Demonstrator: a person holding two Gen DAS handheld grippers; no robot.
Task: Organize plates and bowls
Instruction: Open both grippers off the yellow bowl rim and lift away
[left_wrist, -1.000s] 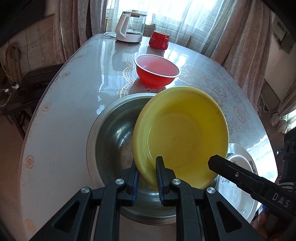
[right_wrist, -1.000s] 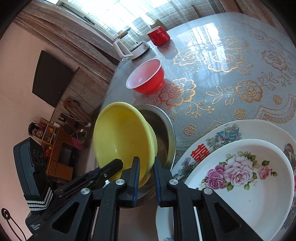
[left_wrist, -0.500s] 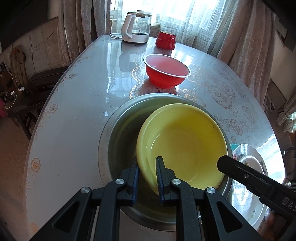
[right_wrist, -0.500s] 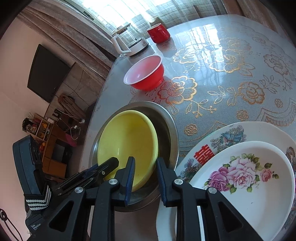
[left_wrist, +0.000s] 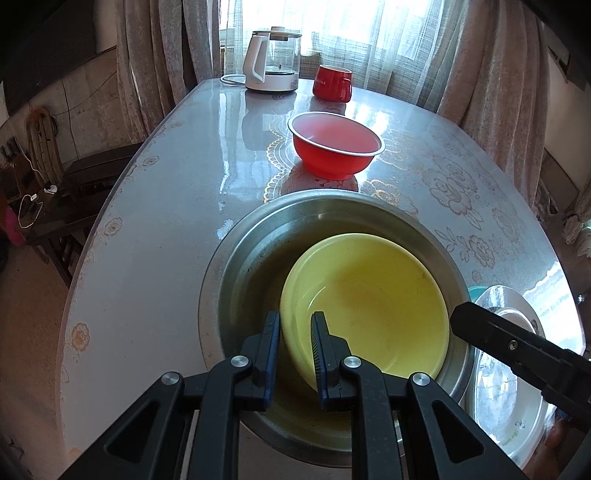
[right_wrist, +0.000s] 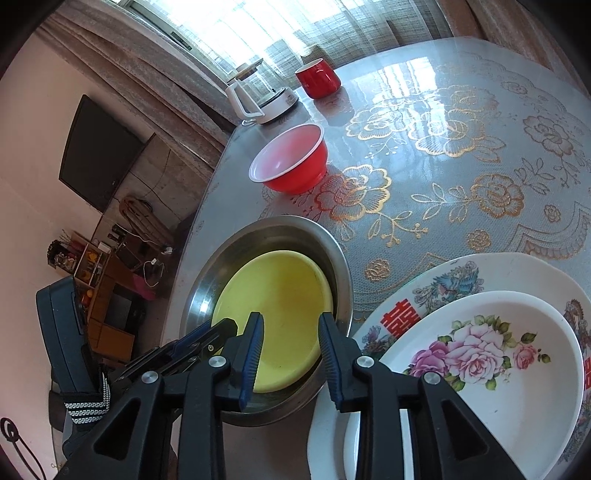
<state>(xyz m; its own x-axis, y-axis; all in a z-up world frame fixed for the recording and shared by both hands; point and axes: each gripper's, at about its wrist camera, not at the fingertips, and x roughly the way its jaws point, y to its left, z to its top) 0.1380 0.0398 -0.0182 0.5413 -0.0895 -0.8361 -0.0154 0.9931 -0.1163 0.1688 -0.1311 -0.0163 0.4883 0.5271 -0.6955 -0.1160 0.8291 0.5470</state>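
Observation:
A yellow bowl (left_wrist: 369, 306) lies inside a large steel basin (left_wrist: 255, 258) on the table; both also show in the right wrist view, the bowl (right_wrist: 277, 314) and the basin (right_wrist: 340, 266). My left gripper (left_wrist: 295, 332) straddles the bowl's near rim with its jaws a little apart, loose on the rim. My right gripper (right_wrist: 290, 343) is open above the bowl's near side and holds nothing. A red bowl (left_wrist: 336, 144) stands farther back. A rose-patterned plate (right_wrist: 480, 365) lies on a larger patterned platter (right_wrist: 443, 273) at the right.
A white electric kettle (left_wrist: 271, 59) and a red mug (left_wrist: 332, 83) stand at the table's far end by the curtains. The table's left edge (left_wrist: 96, 229) drops to a floor with dark furniture. The tablecloth has gold flower patterns.
The yellow bowl went from tilted above the basin to lying flat inside it. Both grippers' jaws have widened; the right one has let go of the rim.

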